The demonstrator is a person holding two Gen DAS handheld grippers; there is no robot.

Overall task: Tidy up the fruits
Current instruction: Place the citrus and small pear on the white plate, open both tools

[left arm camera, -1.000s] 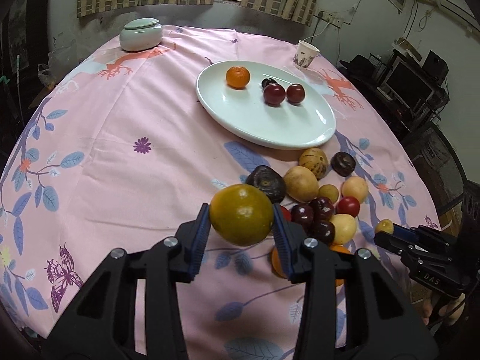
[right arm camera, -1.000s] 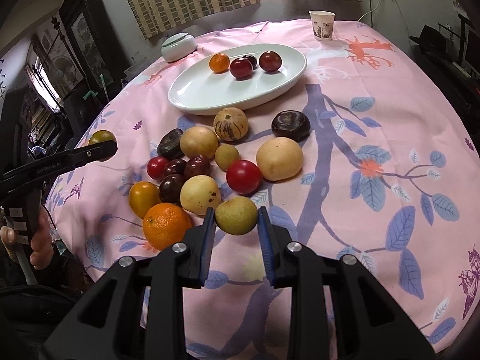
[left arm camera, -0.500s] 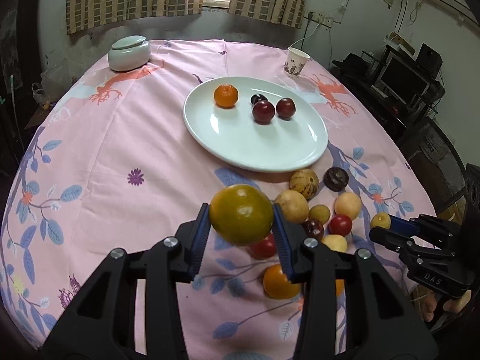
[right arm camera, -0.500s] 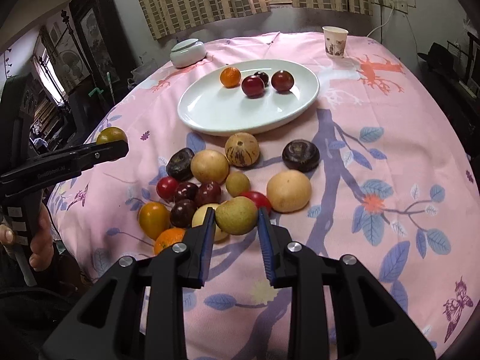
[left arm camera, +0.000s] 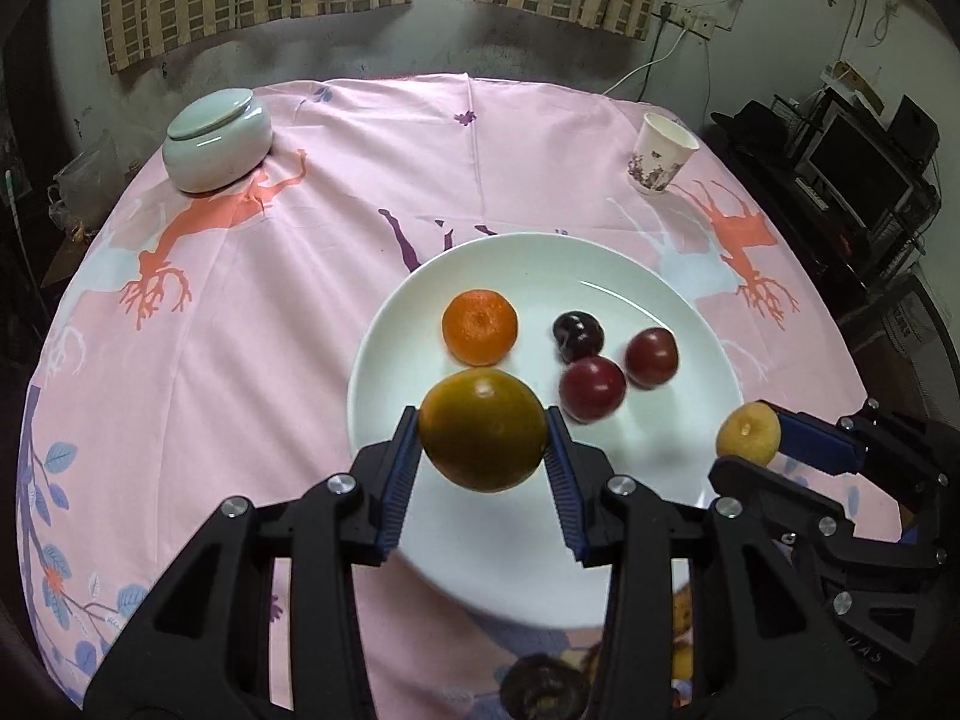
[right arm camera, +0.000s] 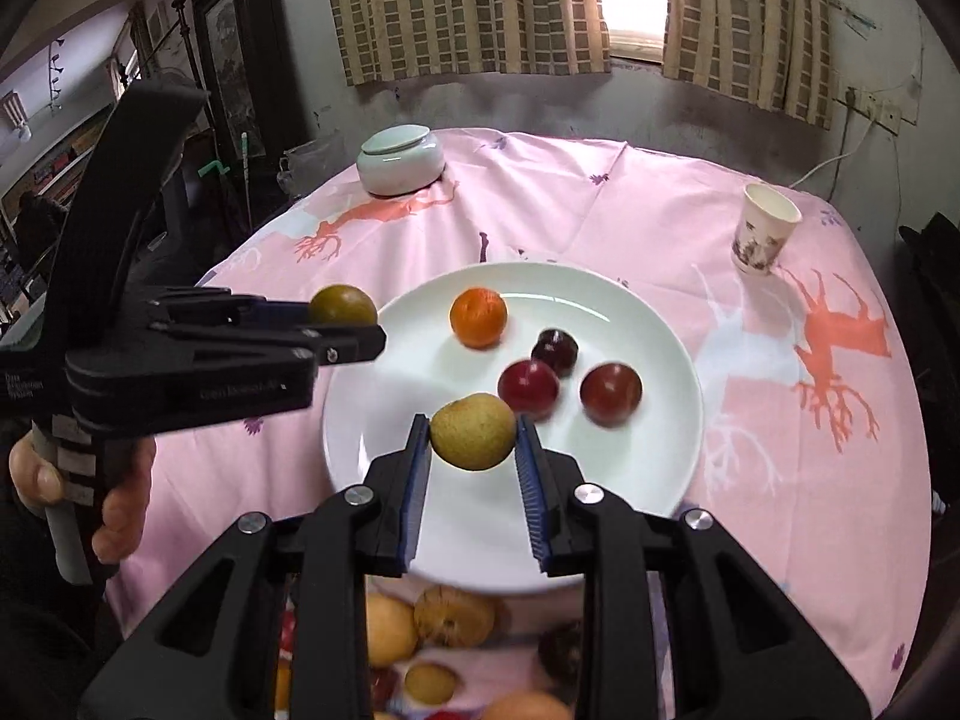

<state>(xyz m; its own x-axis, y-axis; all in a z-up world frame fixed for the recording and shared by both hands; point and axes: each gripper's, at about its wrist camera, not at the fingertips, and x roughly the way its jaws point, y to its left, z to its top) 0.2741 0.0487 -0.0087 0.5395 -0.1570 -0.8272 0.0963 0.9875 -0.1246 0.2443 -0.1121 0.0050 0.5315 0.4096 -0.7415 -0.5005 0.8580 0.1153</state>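
Both grippers moved from pile to over plate (left arm camera: 708, 324) (plums ahead); jaws gripping fruit.

White lettering on the left gripper (right arm camera: 345, 333) body and faint marks on the right gripper (left arm camera: 750, 450) are too blurred to read.

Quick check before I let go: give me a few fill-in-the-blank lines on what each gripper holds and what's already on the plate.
1. The left gripper is shut on a greenish-orange ____.
2. The right gripper holds a small yellow-green fruit above the white ____.
3. The number of dark red plums lying on the plate is ____.
4. Beside those plums lies one ripe ____.

Missing words: citrus fruit; plate; three; orange
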